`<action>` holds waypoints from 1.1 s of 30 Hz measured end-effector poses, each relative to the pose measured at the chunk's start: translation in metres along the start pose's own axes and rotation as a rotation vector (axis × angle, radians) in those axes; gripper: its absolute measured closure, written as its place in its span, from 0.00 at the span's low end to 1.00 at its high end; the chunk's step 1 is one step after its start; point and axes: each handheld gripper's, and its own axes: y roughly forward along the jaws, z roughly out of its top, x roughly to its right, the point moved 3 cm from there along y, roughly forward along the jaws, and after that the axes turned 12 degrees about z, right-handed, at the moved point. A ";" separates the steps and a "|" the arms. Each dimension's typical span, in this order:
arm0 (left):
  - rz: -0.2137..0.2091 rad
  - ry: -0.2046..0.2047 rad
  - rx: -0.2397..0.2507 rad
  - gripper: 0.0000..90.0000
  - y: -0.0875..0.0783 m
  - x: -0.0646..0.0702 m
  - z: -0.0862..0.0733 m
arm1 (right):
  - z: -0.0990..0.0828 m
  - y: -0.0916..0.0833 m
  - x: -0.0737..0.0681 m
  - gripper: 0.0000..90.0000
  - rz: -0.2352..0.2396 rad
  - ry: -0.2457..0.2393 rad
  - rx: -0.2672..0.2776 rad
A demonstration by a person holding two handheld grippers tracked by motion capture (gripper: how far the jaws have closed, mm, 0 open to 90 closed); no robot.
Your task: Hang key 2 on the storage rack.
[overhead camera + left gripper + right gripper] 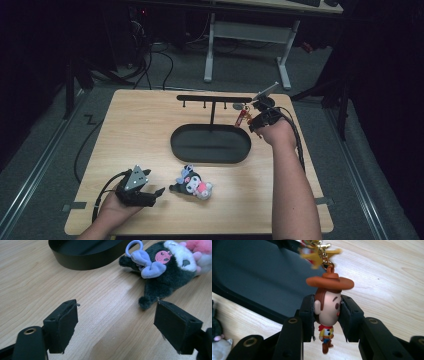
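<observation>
A: Right hand-held gripper (327, 315) pinching the head of a small cowboy figurine keychain with a brown hat, yellow shirt and gold clasp (327, 312), jaws pressing in on both sides of the face.

B: And hanging where?

A: Dangling feet-down between the jaws, above the light wooden table (392, 277), just beside the rim of the black oval tray base (249, 277). From the high view, being held by the right hand-held gripper (254, 117) near the right end of the black T-shaped hanger rail with small hooks (214, 99), the red figure (241, 118) showing just left of the fist.

B: Left side?

A: Left hand-held gripper (115, 325) lying low over the table (37, 277), jaws spread wide, gripping nothing. Resting near the front left edge in the high view (159, 192).

B: Anything close to it?

A: Dark grey plush doll with a white face, lilac bow, lilac loop and pink trim (165, 267), lying on its side just beyond the open jaws, apart from both pads. Sitting in front of the tray (210, 144) in the high view, plush (192, 184) between the tray and the front edge.
</observation>
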 end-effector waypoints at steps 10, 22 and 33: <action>-0.009 0.000 0.000 0.22 0.000 0.000 0.000 | -0.015 0.020 0.003 0.49 0.011 -0.012 0.078; -0.058 -0.026 0.008 0.24 0.001 0.007 0.006 | -0.110 0.034 -0.009 0.40 -0.029 -0.102 0.259; -0.102 -0.047 0.001 0.26 0.005 0.015 0.006 | -0.213 0.065 -0.026 0.45 0.008 -0.119 0.563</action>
